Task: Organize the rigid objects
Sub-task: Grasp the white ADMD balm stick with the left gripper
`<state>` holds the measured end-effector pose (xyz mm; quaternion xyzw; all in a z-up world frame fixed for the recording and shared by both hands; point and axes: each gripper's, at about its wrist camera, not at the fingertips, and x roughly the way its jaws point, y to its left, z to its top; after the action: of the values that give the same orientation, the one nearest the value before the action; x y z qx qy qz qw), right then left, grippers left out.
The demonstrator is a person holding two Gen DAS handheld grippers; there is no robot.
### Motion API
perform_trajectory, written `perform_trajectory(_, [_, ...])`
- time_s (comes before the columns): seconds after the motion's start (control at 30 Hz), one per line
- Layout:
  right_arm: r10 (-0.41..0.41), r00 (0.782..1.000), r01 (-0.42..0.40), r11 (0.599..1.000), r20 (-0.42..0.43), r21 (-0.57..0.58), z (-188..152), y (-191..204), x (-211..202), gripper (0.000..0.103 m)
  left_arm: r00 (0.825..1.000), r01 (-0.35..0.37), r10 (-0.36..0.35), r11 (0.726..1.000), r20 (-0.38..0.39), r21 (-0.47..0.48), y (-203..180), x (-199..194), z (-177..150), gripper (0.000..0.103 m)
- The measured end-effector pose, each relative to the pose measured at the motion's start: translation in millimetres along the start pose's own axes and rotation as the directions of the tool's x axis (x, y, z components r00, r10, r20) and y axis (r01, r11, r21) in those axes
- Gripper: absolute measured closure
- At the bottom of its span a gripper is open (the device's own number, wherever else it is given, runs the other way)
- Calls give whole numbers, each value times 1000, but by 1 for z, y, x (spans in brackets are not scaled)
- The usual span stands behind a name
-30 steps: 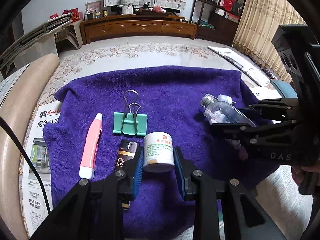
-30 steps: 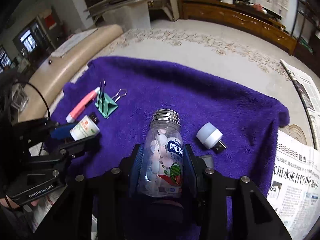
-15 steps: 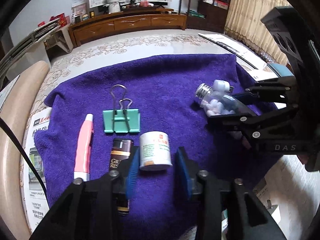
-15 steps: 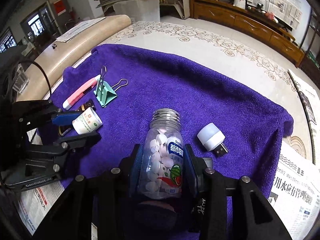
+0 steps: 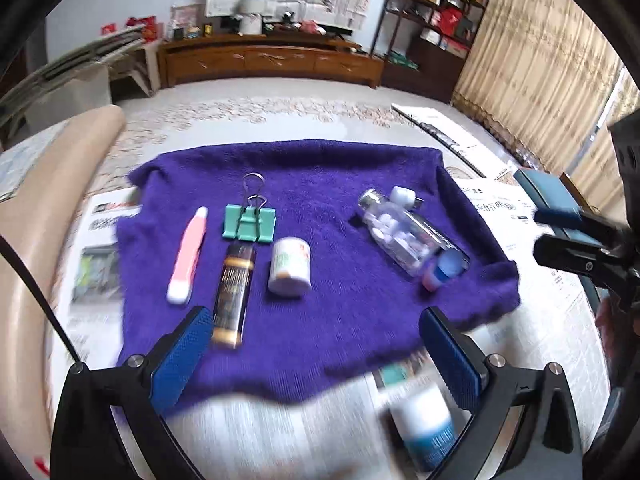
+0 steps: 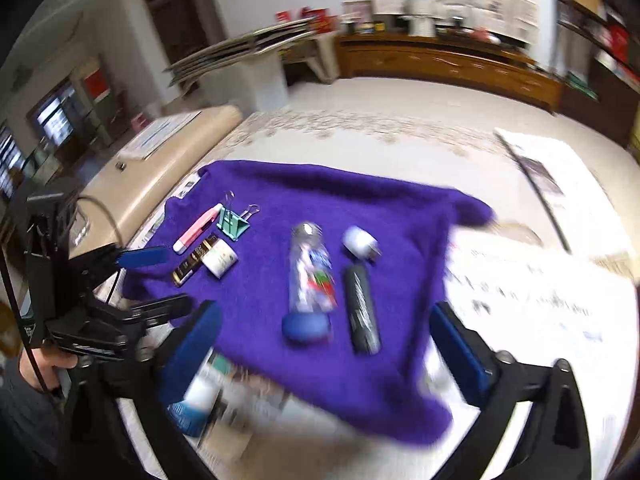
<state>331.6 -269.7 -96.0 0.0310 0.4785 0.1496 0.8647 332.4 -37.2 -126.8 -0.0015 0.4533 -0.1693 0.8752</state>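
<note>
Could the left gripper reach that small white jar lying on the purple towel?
Probably yes: the left gripper is open and nothing lies between it and the small white jar; a brown tube lies close beside.

A deep purple towel (image 5: 340,320) carries a pink-and-white pen (image 5: 188,254), a mint-green binder clip (image 5: 249,229), a brown-and-gold tube (image 5: 233,284), a white jar (image 5: 289,266) with green print, and a clear bottle (image 6: 310,268) with a blue cap; blue pads (image 5: 182,360) line the black hand-held gripper

I see a fuzzy purple cloth towel (image 5: 320,320), a clear glossy plastic bottle (image 5: 404,236), a binder clip (image 5: 249,222) with shiny wire handles, matt newspaper (image 5: 100,264), and polished wood cabinet (image 5: 272,62).
</note>
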Motion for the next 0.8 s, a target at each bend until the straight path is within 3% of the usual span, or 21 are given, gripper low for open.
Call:
perform_trajectory(0.1, [-35,999,35,997,-6,61,-25,-9,-18,0,999,-37,37,999,-1,-18,-15,-16,-22,0])
perform_trajectory(0.2, [-84,996,83,990,3,117,-55,-19,-34,0,999,-10,8,999,-45,-49,-28,-17,-46,0])
perform_trajectory(0.37, [-35,999,28,971,26,239,-97,-45,-43,0,996,-48,43,996,-74,-72,-48,-4,-73,0])
perform_trajectory(0.53, [-43,999,38,971,18,234,-101,-48,-42,0,989,-115,107,991,-101,-71,-56,8,-86,0])
perform_trajectory(0.63, [-1,999,-9,969,44,245,-101,-51,-50,0,985,-157,151,985,-78,-65,-60,10,-88,0])
perform_trajectory(0.73, [16,998,-29,970,58,242,-100,-48,-57,0,985,-168,164,984,-59,-55,-64,12,-90,9])
perform_trajectory(0.8, [20,998,-34,971,63,236,-99,-45,-59,0,984,-176,175,984,-41,-27,-68,11,-91,24])
